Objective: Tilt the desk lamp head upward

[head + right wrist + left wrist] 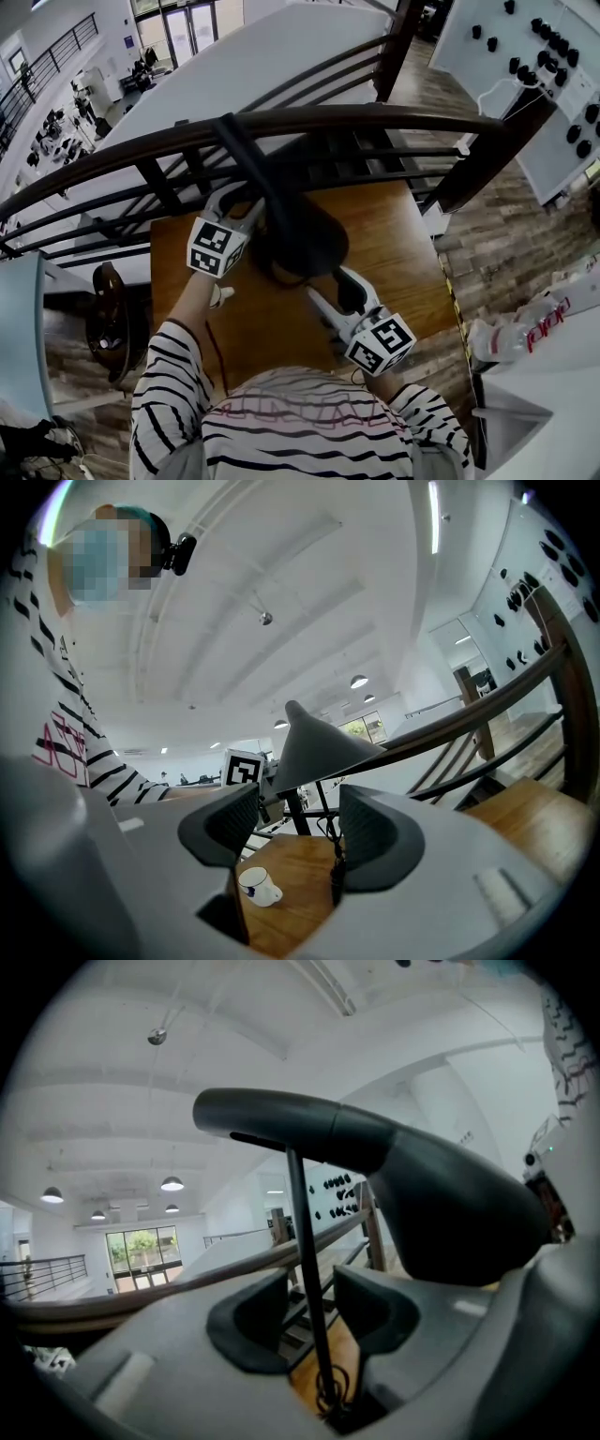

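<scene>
Reaching in over the left part of the wooden counter [403, 244], the left gripper [242, 202] is held beside the black desk lamp, its marker cube [217, 248] turned up toward the head camera. In the left gripper view the fingers [253, 1321] of the left gripper [314, 1307] are seen spread apart. The lamp's thin black stem [302, 1232] stands in the gap between them, and bare space can be made out on either side of it. A coil of black cable [333, 1393] is seen at the foot of the stem.

The lamp head [300, 239] is found near the middle of the counter, close in front of the dark railing [281, 122] and between the two grippers. From the left gripper it appears as a broad dark cone [450, 1213] up and to the right of the fingers. A small white cup [222, 296] is set on the counter just beside the left gripper.

Further right, the right gripper [333, 291] is pointed toward the lamp head from the near side. Its fingers [375, 841] are also spread apart, and nothing is held in the right gripper [292, 832]. Beyond them the cone-shaped lamp head [314, 742], the cup [255, 886] and the counter [291, 902] are seen.
</scene>
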The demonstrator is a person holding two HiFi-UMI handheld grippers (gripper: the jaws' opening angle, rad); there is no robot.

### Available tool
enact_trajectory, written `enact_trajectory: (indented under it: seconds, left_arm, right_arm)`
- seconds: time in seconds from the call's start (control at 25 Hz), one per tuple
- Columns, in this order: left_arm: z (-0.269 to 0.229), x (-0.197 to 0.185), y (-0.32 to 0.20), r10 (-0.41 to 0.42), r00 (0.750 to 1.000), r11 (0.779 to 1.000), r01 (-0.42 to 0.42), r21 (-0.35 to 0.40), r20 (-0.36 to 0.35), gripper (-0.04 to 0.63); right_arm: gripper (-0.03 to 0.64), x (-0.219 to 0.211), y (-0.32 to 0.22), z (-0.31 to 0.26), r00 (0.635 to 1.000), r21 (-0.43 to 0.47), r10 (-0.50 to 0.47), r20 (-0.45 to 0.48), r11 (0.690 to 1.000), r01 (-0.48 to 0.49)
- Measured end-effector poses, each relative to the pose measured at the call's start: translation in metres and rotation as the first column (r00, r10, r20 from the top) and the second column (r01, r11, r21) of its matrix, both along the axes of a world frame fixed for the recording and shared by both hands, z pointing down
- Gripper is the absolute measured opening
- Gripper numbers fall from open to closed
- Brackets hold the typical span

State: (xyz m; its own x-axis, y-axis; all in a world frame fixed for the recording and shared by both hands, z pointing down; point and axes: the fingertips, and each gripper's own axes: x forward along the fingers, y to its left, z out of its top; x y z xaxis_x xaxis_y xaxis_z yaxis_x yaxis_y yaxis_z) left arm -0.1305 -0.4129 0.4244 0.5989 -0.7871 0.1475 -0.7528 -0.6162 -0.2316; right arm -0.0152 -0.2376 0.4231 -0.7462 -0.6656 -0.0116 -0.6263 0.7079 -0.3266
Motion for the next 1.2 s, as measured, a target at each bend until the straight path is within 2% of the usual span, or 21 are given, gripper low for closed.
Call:
enact_trajectory:
  seconds: [0.16, 0.36, 0.64, 0.88, 1.2]
  left_arm:
    - [0.002, 0.003, -0.003, 0.017, 1.0, 1.0, -0.017, 0.001, 0.0, 0.089]
    - [0.002, 0.005, -0.002, 0.041, 0.999, 0.999, -0.042, -0.008, -0.034, 0.063]
    - [0.002, 0.0, -0.002, 0.057, 0.994, 0.998, -0.059, -0.017, -0.096, 0.052]
    - [0.002, 0.0, 0.001, 0.046, 0.995, 0.999, -0.048, -0.022, -0.09, 0.052]
    - [0.003, -0.001, -0.003, 0.031, 0.996, 0.999, -0.034, -0.03, -0.088, 0.052]
  right_arm:
    - [0.255, 0.0, -0.002, -0.003, 1.0, 0.02, -0.007, 0.004, 1.0, 0.007]
    - [0.253, -0.004, -0.002, -0.007, 1.0, 0.023, -0.013, 0.014, 1.0, 0.013]
    - [0.239, -0.01, -0.002, -0.012, 0.999, 0.031, -0.008, 0.035, 0.999, 0.007]
    - [0.247, -0.008, 0.003, -0.014, 0.999, 0.004, -0.009, 0.031, 1.0, 0.009]
    - [0.245, -0.003, 0.004, -0.036, 1.0, 0.035, -0.016, 0.008, 0.999, 0.016]
